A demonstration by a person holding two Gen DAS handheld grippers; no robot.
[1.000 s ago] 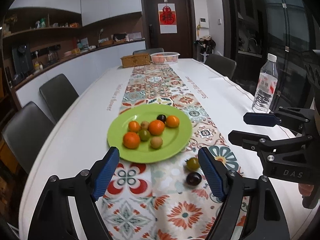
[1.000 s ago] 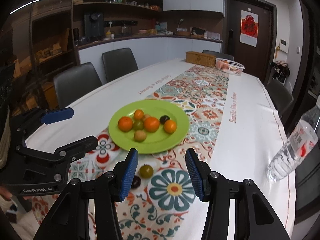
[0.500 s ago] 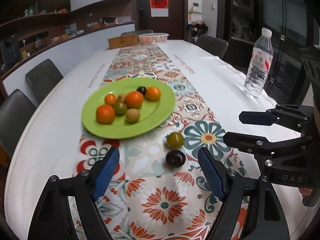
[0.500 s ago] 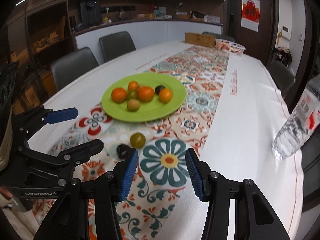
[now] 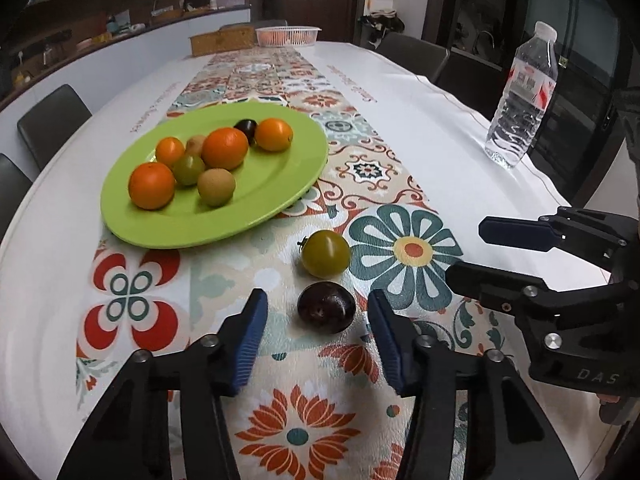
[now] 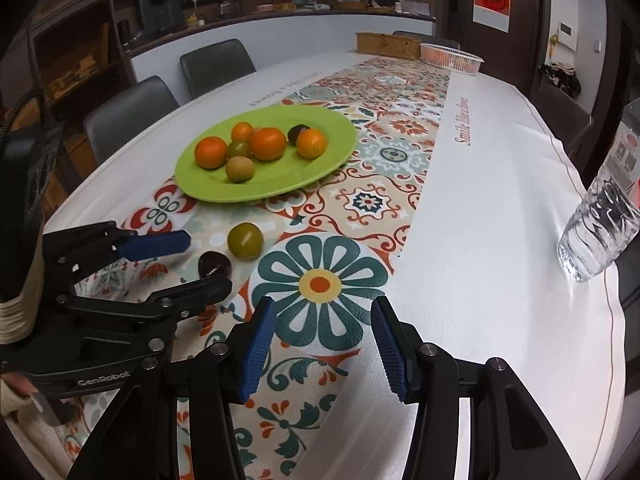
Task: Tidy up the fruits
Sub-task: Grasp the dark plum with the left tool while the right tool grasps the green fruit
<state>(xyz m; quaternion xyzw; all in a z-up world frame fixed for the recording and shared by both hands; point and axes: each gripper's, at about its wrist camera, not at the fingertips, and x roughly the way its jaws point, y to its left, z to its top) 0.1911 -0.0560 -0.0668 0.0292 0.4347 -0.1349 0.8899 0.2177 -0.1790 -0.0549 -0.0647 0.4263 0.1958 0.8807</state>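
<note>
A dark plum (image 5: 326, 307) lies on the patterned table runner, between the blue pads of my left gripper (image 5: 316, 298). Those jaws are closing, and a gap still shows on each side of the plum. Just beyond it sits a green tomato (image 5: 325, 252). Farther back to the left, a green plate (image 5: 280, 196) holds several oranges, a kiwi, a green tomato and a dark plum. My right gripper (image 6: 324, 332) hovers open over the big flower print with nothing between its fingers. It is to the right of both loose fruits.
A clear water bottle (image 5: 520, 96) stands near the table's right edge. At the far end are a white basket (image 5: 288, 35) and a wooden box (image 5: 222, 42). Grey chairs (image 6: 128, 112) line the left side.
Both grippers have sunk toward the table and come closer to the loose fruits. The left jaws have narrowed, and the dark plum now lies between them.
</note>
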